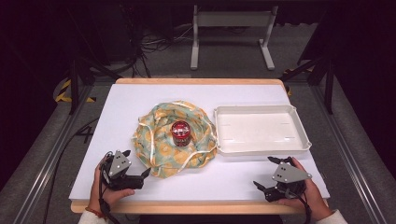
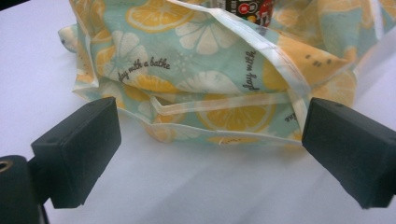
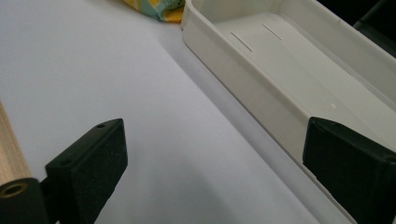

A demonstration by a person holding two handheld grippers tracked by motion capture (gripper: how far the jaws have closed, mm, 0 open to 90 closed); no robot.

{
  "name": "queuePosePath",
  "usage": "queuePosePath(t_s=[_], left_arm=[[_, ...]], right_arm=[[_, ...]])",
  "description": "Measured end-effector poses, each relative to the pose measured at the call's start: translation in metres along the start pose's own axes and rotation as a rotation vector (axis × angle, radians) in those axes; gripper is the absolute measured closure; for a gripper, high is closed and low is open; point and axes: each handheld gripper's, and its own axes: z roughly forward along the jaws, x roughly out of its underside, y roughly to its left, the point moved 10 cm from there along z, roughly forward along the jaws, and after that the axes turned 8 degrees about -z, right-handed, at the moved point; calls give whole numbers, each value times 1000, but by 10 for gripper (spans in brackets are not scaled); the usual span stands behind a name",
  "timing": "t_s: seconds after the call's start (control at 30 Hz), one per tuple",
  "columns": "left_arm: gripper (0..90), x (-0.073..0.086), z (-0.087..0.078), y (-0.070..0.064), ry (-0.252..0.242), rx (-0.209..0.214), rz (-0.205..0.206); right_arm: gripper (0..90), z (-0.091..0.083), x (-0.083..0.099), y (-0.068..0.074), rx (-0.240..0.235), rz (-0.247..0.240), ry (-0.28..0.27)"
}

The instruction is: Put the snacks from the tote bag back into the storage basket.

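The lemon-print cloth bag point(image 1: 175, 140) lies spread open in the middle of the white table point(image 1: 121, 107) in the high view, with a small red can point(image 1: 180, 132) standing upright at its centre. To the right of the bag, just beside its edge, sits an empty white tray point(image 1: 261, 128).

The relation that matters is how the bag lies from the two grippers. The left gripper point(image 1: 140, 177), at the lower left of the high view, points toward the bag's near edge, and its jaws stand spread with nothing between them. In the left gripper view the bag's folded hem point(image 2: 219, 105) and white drawstring point(image 2: 254, 39) run across the frame from jaw to jaw, just ahead of the tips but apart from them; the hem's long line lies crosswise to the jaws' reach.

The right gripper point(image 1: 261, 189), at the lower right of the high view, also has its jaws spread and holds nothing. It sits in front of the tray's near wall point(image 3: 243, 74), and in the right gripper view the bag is a far scrap at the top edge.

So I judge the left hand the nearer one to the bag; a short push forward would bring the hem between its jaws, while the right would have to cross over from the tray.
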Motion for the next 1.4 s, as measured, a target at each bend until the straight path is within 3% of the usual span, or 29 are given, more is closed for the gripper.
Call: queuePosePath(t_s=[0.07, 0.13, 0.2, 0.3, 0.6, 0.7, 0.8, 1.07, 1.27, 1.4], left_arm=[[68, -3, 1, 0, 7, -13, -9], [74, -6, 1, -4, 10, 17, -28], [78, -8, 2, -3, 23, 4, -38], [79, -11, 2, -3, 29, -9, -21], [82, -32, 4, -9, 7, 10, 29], [81, -39, 5, -11, 7, -16, 58], [82, -47, 8, -18, 8, 4, 81], [89, -67, 22, -29, 3, 33, 125], [90, -78, 31, -38, 19, 70, 119], [93, -84, 36, -41, 52, 72, 76]], right_arm=[[72, 0, 0, 0, 2, 2, -1], [72, 0, 0, 0, 0, 4, 2], [74, 1, 1, 0, -1, -1, 6], [75, 2, 1, 2, -9, -1, 11], [76, 4, 1, 2, -9, -3, 14], [80, 2, -1, -4, 32, 2, 3], [80, -1, -3, -10, 64, 30, -17], [85, -2, -1, -12, 75, 30, -18], [85, -4, 2, -13, 81, 37, -14], [85, -4, 4, -11, 73, 41, -8]])
